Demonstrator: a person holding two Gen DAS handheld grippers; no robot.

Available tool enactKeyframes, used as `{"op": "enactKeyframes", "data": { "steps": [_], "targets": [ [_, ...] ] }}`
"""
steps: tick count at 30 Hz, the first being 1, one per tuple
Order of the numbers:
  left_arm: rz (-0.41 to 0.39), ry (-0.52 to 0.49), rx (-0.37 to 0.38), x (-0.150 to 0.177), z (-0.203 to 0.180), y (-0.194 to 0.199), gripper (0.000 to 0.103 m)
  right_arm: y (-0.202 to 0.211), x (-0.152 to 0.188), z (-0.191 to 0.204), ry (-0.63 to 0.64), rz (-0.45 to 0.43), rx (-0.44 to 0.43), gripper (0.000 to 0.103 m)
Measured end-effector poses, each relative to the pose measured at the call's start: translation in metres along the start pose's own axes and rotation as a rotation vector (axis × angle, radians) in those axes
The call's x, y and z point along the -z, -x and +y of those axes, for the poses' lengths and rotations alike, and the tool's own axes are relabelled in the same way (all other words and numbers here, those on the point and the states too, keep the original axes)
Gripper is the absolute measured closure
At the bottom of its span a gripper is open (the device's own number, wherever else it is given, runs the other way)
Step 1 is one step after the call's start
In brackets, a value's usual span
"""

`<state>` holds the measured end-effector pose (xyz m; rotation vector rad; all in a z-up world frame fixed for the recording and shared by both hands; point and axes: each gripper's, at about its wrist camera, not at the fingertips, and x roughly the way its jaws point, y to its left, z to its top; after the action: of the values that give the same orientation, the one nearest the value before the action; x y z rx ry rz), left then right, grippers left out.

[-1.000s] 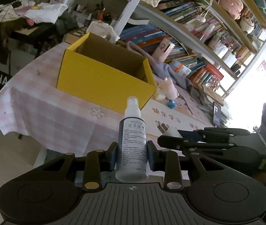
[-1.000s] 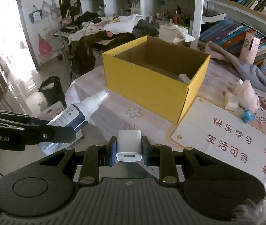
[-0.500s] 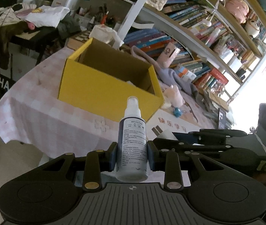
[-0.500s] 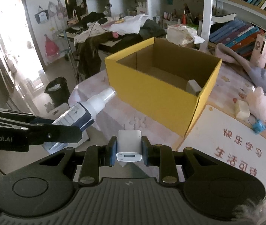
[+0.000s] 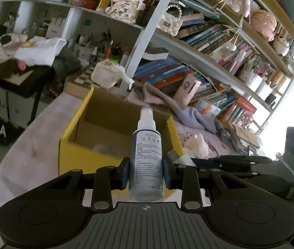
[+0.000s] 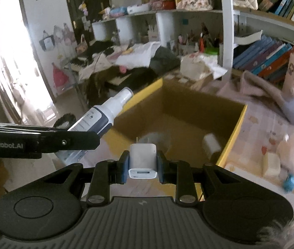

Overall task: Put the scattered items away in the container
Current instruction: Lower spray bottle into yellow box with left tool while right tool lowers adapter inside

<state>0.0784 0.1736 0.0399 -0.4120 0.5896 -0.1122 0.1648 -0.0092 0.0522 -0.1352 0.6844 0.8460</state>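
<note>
Left tongs [image 5: 146,173] clamp spray bottle [image 5: 148,155]; right tongs [image 6: 142,167] clamp charger [image 6: 142,158]; yellow box [image 6: 233,137] ahead.

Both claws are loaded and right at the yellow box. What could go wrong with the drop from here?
1. The left claw grips the spray bottle low on its body, so the tall top may tip as the grip loosens and catch the box wall.
2. The two claws sit close together; the right claw with the charger could knock the bottle.
3. A white roll and a fuzzy grey thing already lie inside; dropped items may bounce off them.
</note>
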Motion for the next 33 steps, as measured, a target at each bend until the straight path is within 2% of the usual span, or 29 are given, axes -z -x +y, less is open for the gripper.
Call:
{"op": "enactKeyframes", "data": {
  "steps": [4,11,15,21,27,33],
  "targets": [
    [0.012,-0.007,-0.013,-0.016,0.007,-0.029,0.072,-0.022,-0.015,-0.017,0.029,-0.004,0.040,0.078],
    [0.075,0.000,-0.061,-0.029,0.024,-0.084,0.072,-0.075,-0.031,-0.053,0.033,0.060,0.057,0.078],
    [0.128,-0.055,-0.113,-0.036,0.028,-0.116,0.072,-0.110,-0.037,-0.068,0.062,0.126,0.057,0.078],
    [0.227,-0.084,-0.139,-0.044,0.037,-0.152,0.072,-0.161,-0.046,-0.079,0.204,0.236,0.073,0.078],
    [0.320,-0.147,-0.211,-0.045,0.038,-0.175,0.072,-0.185,-0.050,-0.082,0.271,0.295,0.049,0.078],
    [0.366,-0.153,-0.226,-0.041,0.040,-0.186,0.072,-0.194,-0.050,-0.078,0.297,0.341,0.032,0.078]
  ]
}}
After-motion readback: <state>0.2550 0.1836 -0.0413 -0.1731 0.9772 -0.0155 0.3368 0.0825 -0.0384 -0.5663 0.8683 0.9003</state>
